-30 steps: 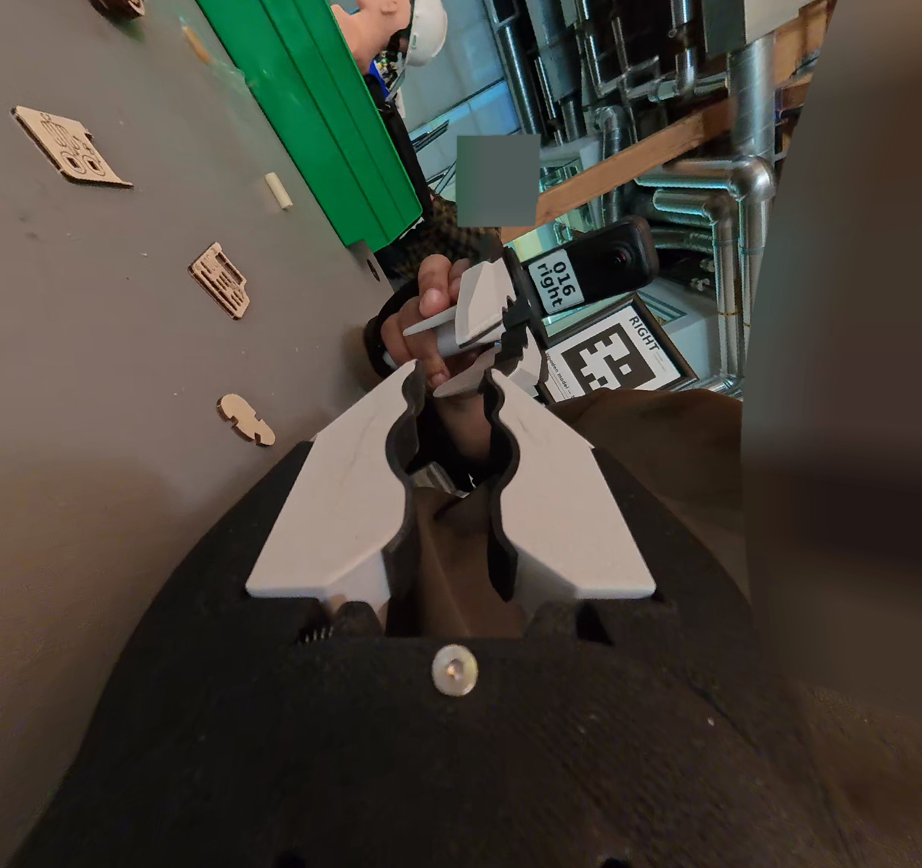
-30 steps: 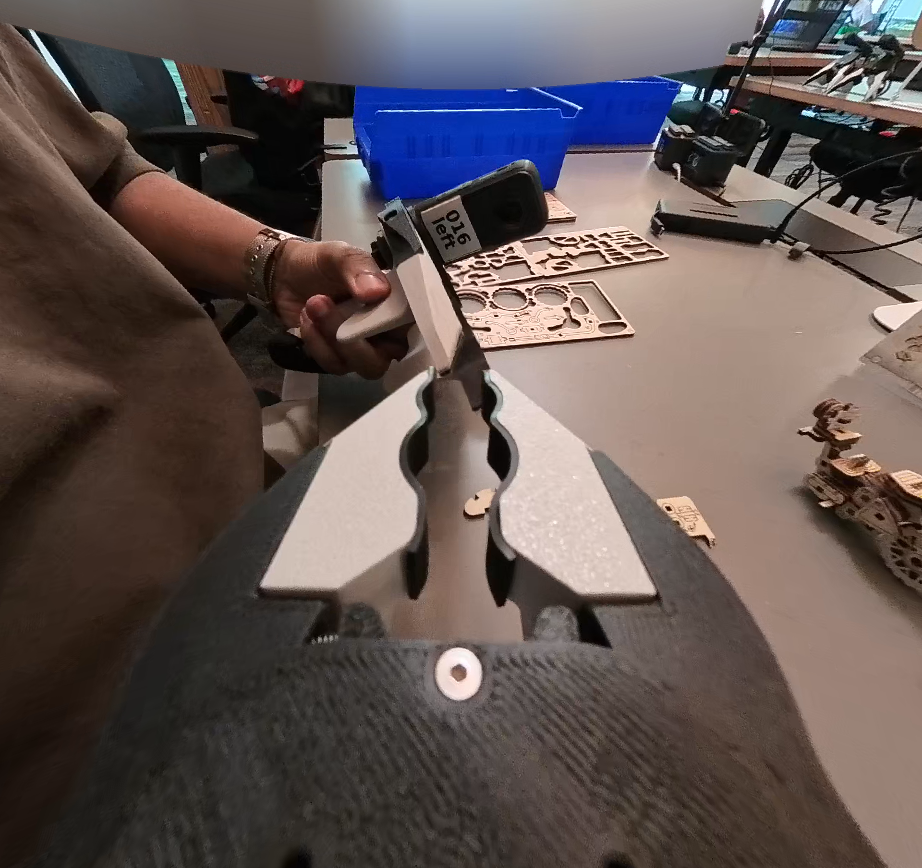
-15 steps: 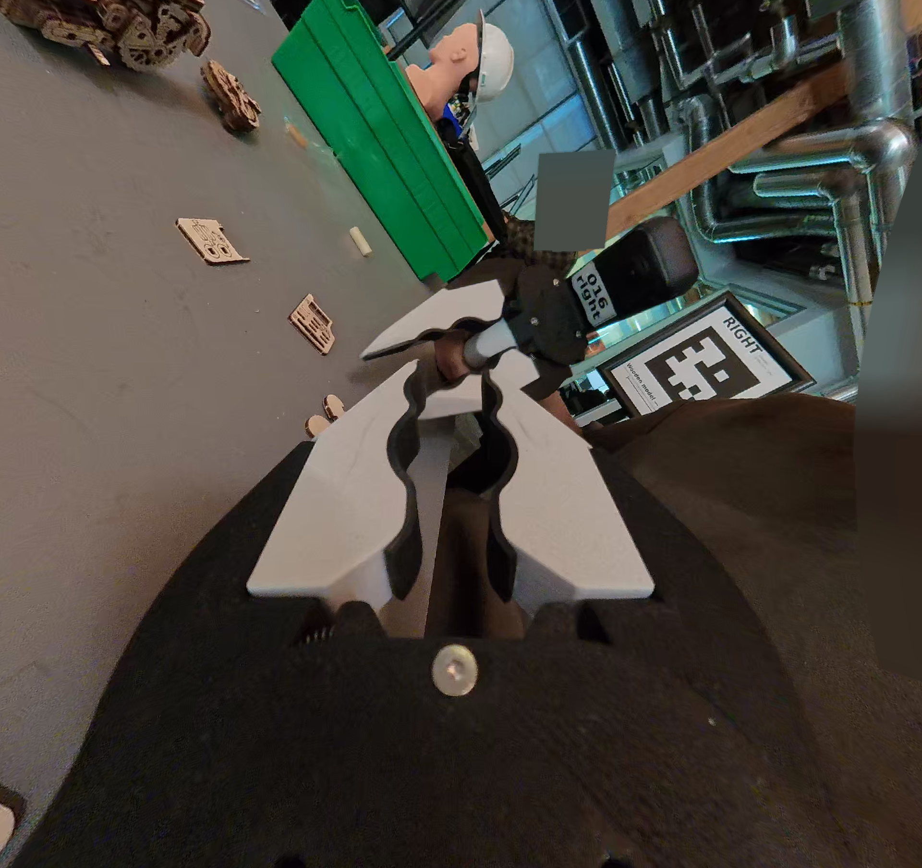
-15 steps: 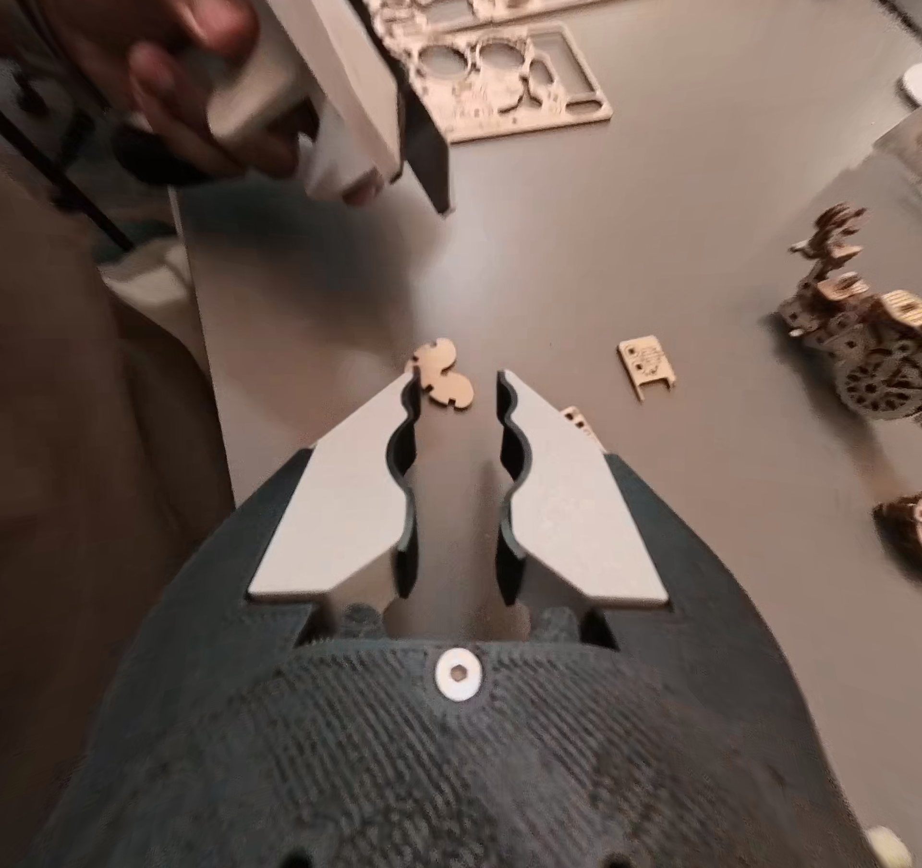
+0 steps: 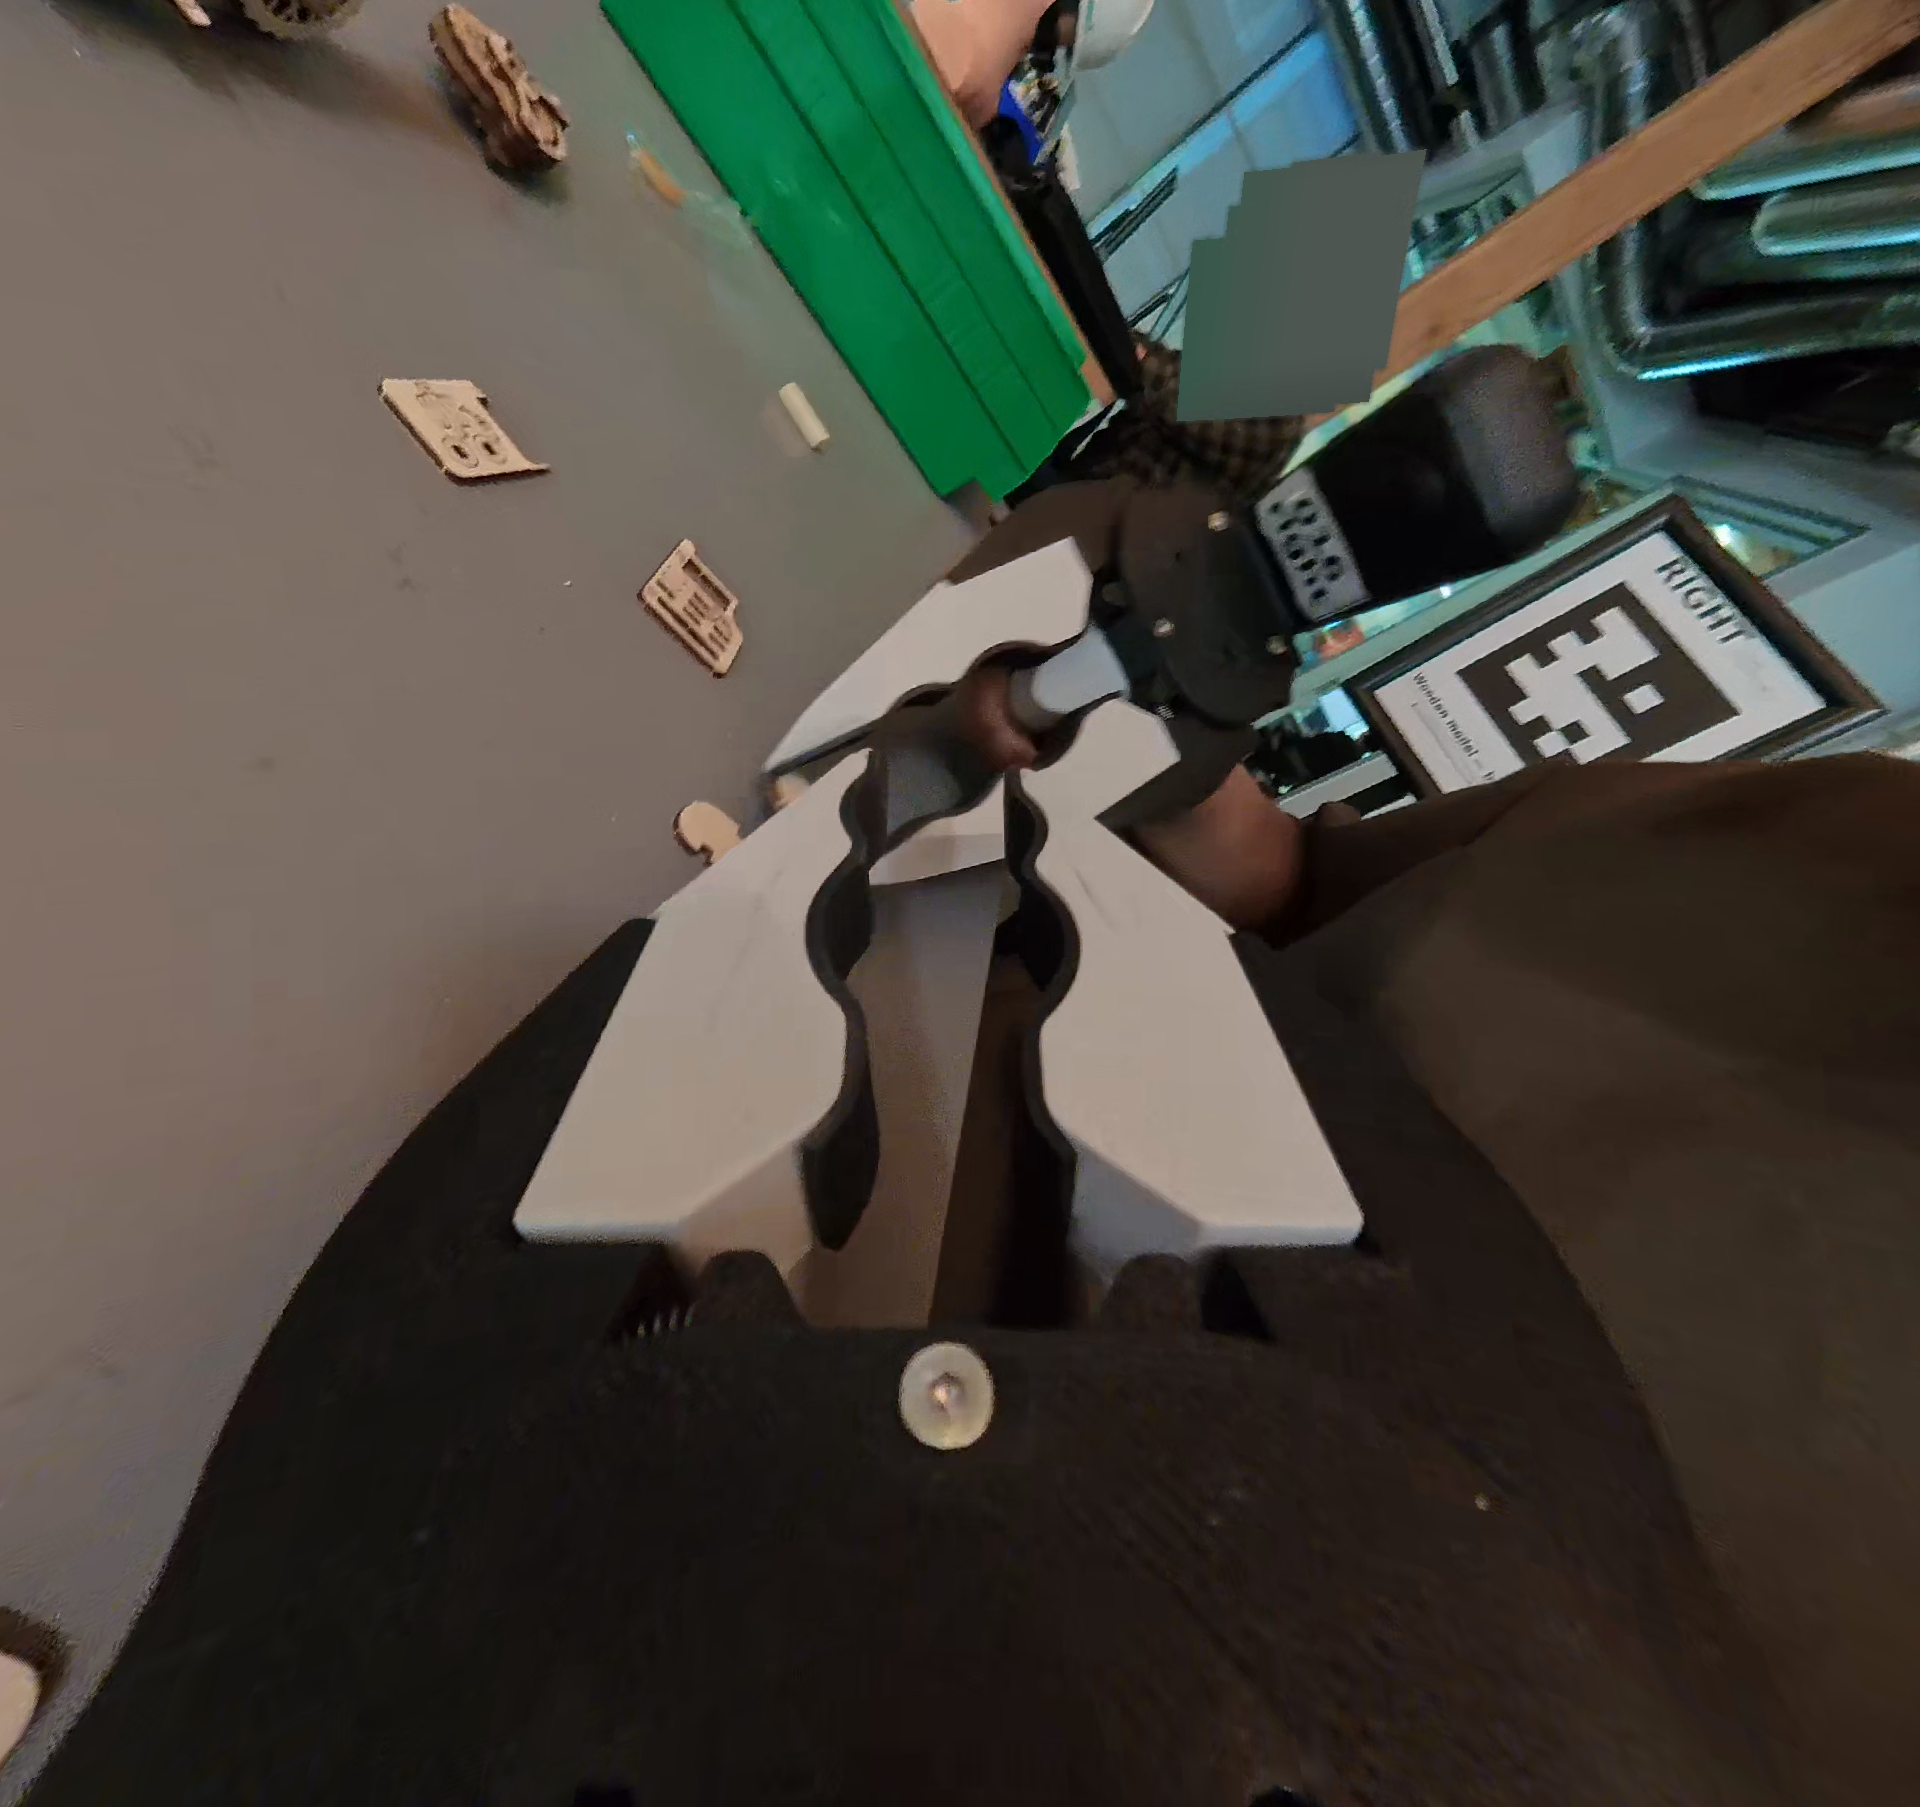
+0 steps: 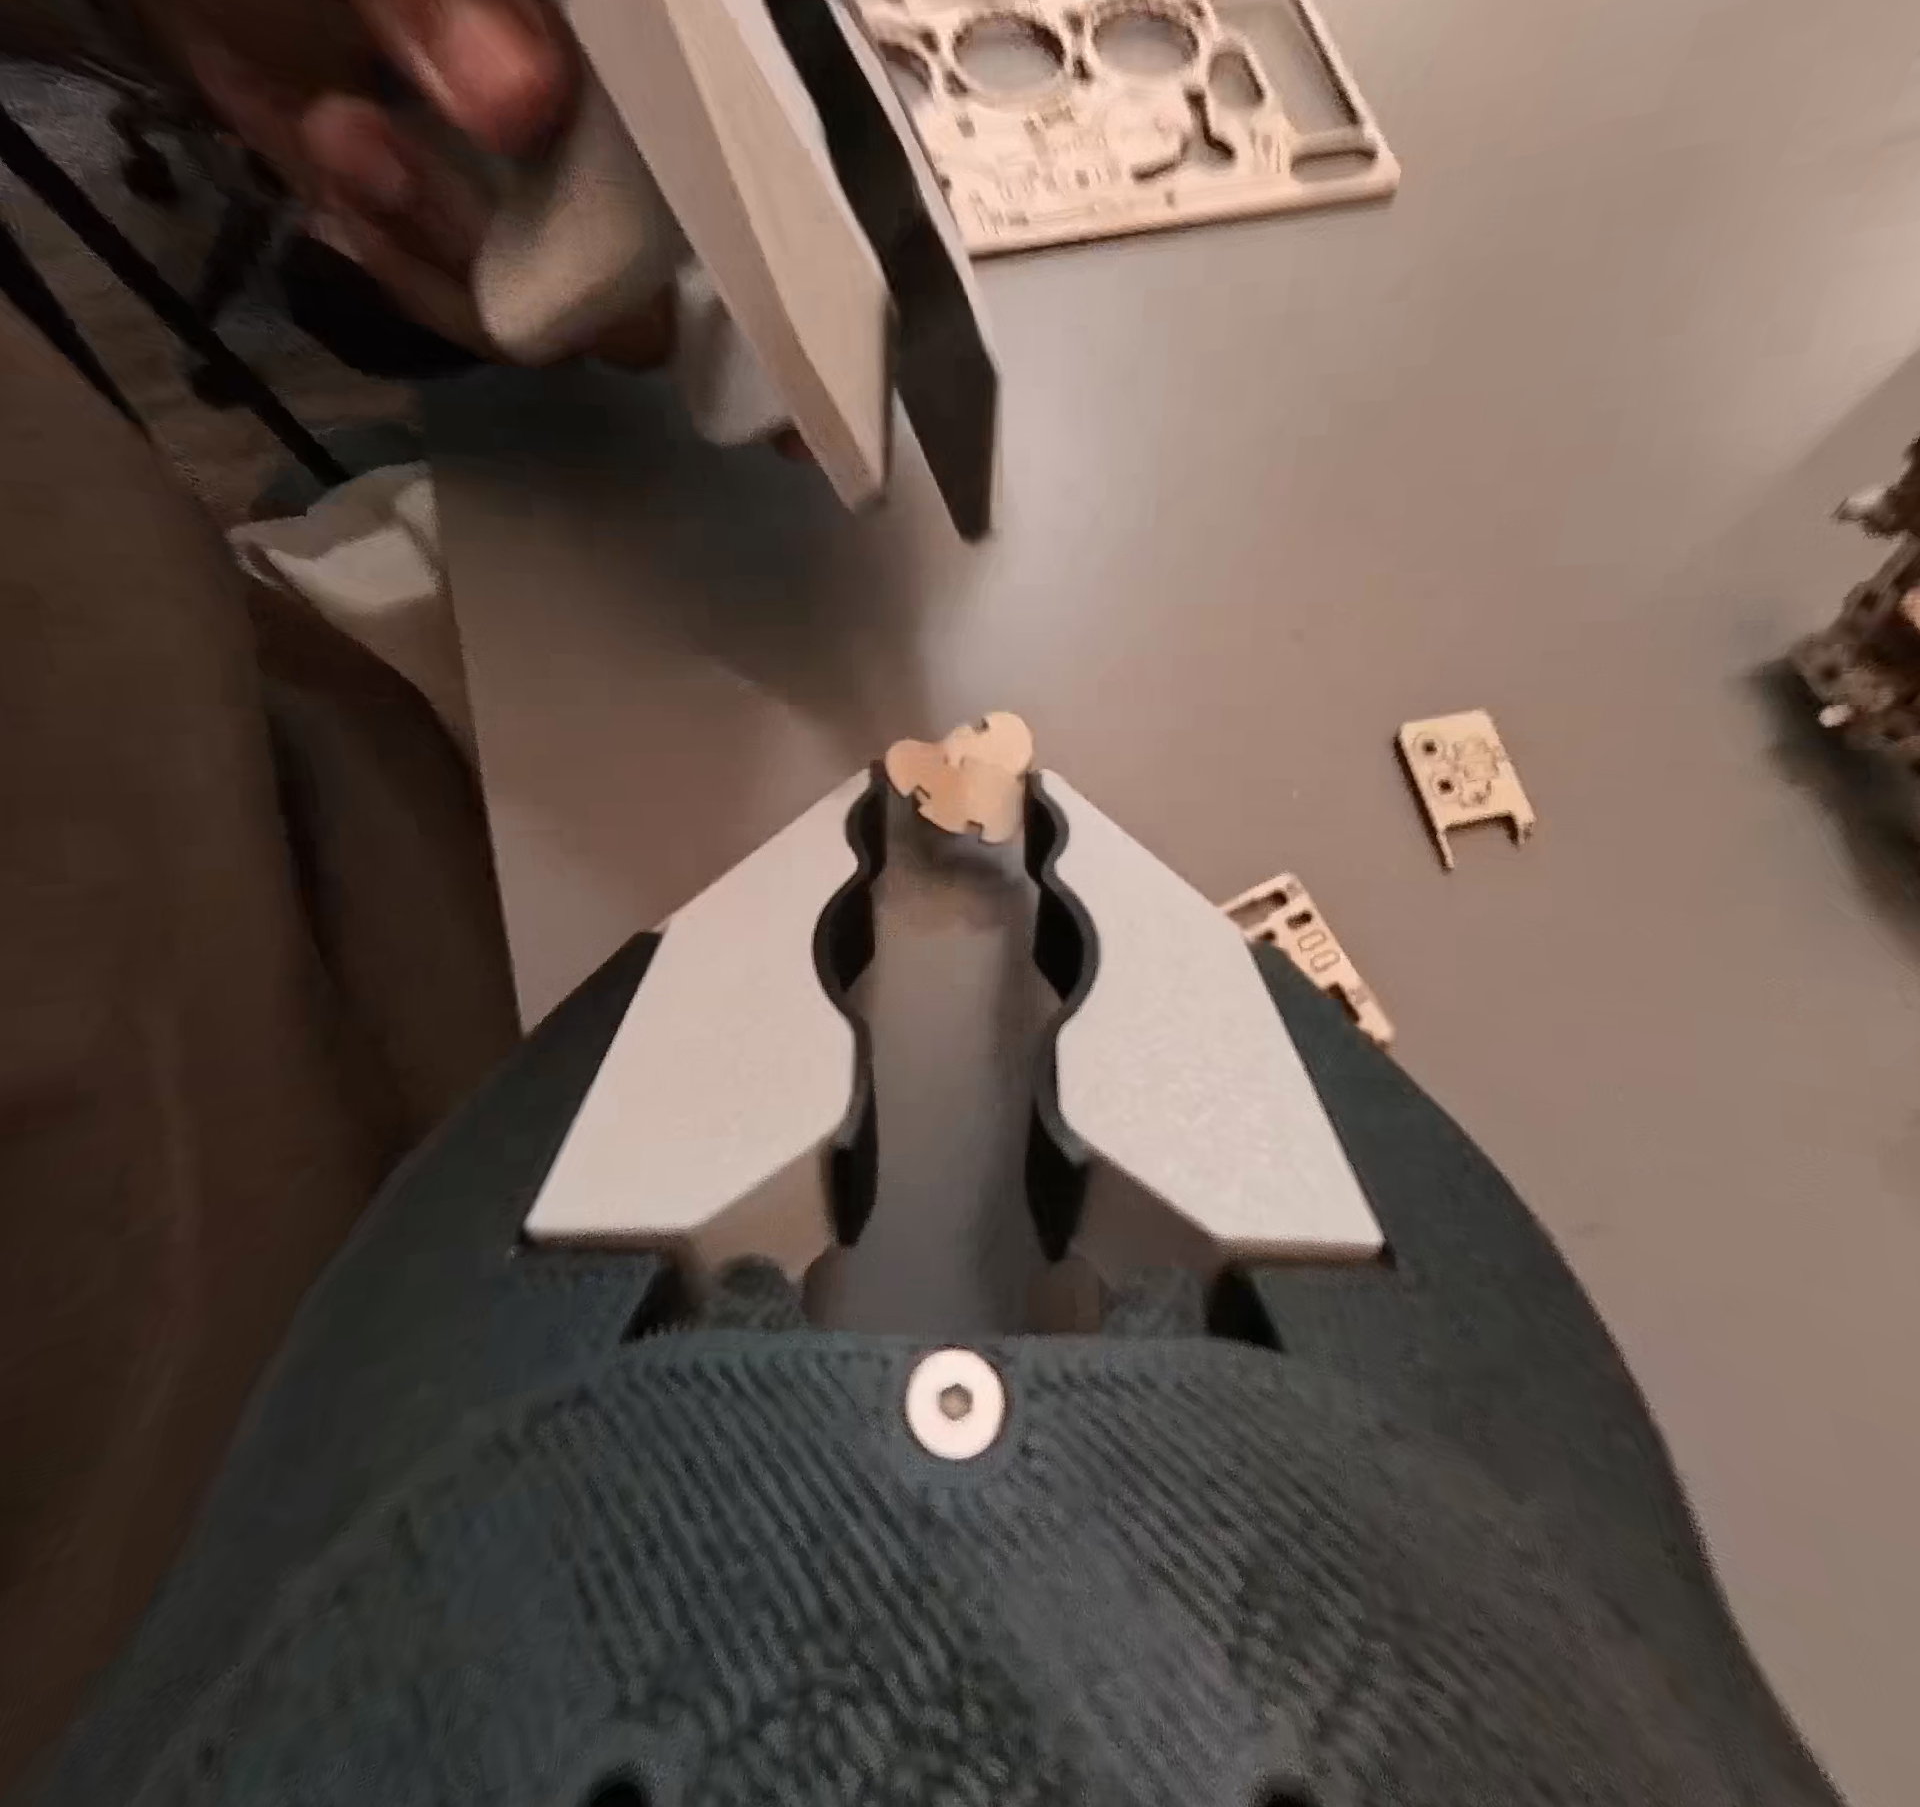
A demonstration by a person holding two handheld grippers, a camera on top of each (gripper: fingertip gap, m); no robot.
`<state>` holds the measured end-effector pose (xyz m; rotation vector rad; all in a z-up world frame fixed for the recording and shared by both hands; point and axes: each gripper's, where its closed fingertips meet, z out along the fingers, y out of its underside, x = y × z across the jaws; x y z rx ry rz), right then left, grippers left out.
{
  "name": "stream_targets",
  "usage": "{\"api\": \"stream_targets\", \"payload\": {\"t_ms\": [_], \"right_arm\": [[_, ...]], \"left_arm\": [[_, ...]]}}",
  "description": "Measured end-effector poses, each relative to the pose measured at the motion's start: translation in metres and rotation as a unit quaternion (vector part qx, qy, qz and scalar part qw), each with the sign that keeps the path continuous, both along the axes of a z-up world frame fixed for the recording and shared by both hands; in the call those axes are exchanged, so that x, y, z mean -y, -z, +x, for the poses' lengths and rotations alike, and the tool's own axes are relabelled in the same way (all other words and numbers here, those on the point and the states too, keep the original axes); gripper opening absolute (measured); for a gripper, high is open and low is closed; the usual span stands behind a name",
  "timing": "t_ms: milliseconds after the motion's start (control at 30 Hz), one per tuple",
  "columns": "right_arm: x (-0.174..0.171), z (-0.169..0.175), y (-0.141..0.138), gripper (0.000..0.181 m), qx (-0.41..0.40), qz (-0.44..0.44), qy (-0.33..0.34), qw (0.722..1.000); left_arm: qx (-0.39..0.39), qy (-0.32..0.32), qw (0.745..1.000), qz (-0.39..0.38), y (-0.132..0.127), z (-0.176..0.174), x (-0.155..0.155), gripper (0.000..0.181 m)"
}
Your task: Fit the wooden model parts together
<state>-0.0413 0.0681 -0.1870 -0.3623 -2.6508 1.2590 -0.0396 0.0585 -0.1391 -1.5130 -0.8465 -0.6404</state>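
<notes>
A small rounded wooden piece [image 6: 961,786] lies flat on the grey table [image 6: 1351,531], right at the tips of the right gripper [image 6: 954,781], whose fingers stand apart with the piece between them, not clamped. Whether they touch it I cannot tell. Two flat cut-out parts [image 6: 1465,786] lie to that gripper's right. The left gripper [image 5: 940,791] hangs tilted above, its fingers apart and empty. Punched wooden sheets [image 6: 1132,105] lie farther ahead.
</notes>
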Motion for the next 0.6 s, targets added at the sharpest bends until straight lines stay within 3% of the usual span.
{"api": "stream_targets", "payload": {"t_ms": [133,267,400,600], "right_arm": [[0.009,0.008,-0.027,0.025,-0.086,-0.036,-0.038,0.995],[0.014,0.015,-0.039,0.025,-0.143,-0.047,-0.059,0.987],[0.016,0.016,-0.043,0.025,-0.160,-0.052,-0.063,0.984],[0.015,0.014,-0.058,0.025,-0.133,-0.112,-0.044,0.984]], "left_arm": [[0.020,0.023,0.999,-0.028,0.012,0.009,-0.006,0.022],[0.030,0.052,0.998,-0.014,0.009,0.021,-0.013,0.026],[0.056,0.059,0.997,0.010,0.005,0.023,-0.013,0.005],[0.121,0.059,0.988,0.076,-0.007,0.018,-0.010,0.001]]}}
